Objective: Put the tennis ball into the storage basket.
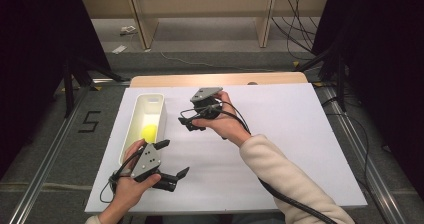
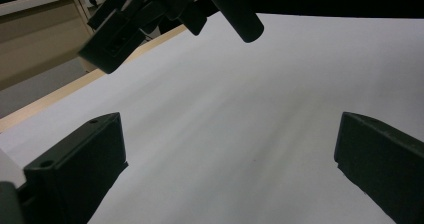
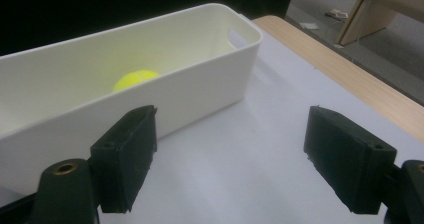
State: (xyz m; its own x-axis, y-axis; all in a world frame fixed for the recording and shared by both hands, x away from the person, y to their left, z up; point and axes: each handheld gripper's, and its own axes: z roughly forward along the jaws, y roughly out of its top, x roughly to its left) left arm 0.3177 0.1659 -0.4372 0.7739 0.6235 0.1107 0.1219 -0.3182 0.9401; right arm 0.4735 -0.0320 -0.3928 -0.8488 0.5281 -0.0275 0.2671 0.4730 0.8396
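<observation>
- Yellow ball (image 1: 149, 132) lies inside the white bin (image 1: 161, 109), at the left of the tabletop (image 1: 300, 134).
- Right gripper (image 3: 230, 159) faces the bin's outer wall; fingers (image 3: 127, 156) apart, holding nothing.
- Left gripper (image 1: 172, 159) hovers near the bin's near end; fingers spread, empty.
- Risk: a low approach could strike the bin wall and shove the bin, sending the ball rolling.

Count: 1 yellow ball (image 1: 149, 132), sits inside 1 white bin (image 1: 161, 100); 2 grippers, left gripper (image 1: 173, 158) near bin end, right gripper (image 1: 192, 124) beside bin.
</observation>
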